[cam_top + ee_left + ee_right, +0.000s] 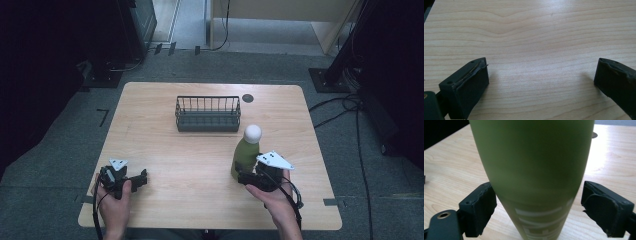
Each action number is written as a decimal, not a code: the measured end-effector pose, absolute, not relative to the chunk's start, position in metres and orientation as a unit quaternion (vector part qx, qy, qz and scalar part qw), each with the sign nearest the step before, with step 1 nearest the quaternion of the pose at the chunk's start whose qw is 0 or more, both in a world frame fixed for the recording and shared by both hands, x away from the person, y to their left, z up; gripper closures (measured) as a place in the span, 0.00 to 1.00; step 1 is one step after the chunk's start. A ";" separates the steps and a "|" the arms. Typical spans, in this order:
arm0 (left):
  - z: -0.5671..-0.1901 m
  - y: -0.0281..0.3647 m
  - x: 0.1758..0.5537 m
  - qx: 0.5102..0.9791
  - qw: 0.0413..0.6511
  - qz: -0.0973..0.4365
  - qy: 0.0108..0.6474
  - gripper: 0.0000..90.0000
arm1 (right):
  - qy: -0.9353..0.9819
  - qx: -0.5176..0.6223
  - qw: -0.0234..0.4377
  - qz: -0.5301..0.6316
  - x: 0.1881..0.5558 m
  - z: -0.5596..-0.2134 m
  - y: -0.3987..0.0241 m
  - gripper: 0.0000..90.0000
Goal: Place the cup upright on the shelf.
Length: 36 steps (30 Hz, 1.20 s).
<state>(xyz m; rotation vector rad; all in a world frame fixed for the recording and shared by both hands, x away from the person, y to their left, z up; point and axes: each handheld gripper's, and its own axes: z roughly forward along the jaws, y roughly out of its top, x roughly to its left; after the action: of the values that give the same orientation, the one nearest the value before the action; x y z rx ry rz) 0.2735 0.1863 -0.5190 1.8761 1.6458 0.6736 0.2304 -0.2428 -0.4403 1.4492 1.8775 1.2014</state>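
A tall matte olive-green bottle (245, 154) with a rounded white cap stands upright on the pale wooden table's near right part, in front of a dark wire basket's right end; white lettering bands its lower body.

Each bare forearm ends at a black gripper: the left gripper (142, 178) and the right gripper (242, 178) both carry a grey 3-cornered plate with small holes and a black trailing cable. The jaws are 2 blocky black pads with worn edges.
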 end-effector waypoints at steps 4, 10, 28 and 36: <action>-0.519 0.186 0.273 0.698 0.275 0.250 0.612 0.00 | 0.681 0.530 0.243 0.443 0.233 -0.438 -0.240 0.16; -0.519 0.186 0.274 0.698 0.275 0.251 0.612 0.00 | 0.680 0.529 0.252 0.441 0.237 -0.436 -0.236 0.20; -0.519 0.186 0.274 0.699 0.276 0.250 0.610 0.00 | 0.680 0.523 0.272 0.435 0.244 -0.437 -0.230 0.22; -0.519 0.186 0.274 0.700 0.276 0.249 0.610 0.00 | 0.677 0.525 0.267 0.441 0.247 -0.435 -0.231 0.22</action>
<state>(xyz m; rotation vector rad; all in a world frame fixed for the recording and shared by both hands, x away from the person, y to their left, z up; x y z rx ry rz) 0.2742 0.1858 -0.5191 1.8798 1.6382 0.6700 0.2468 -0.2306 -0.4354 1.4179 1.8265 1.1911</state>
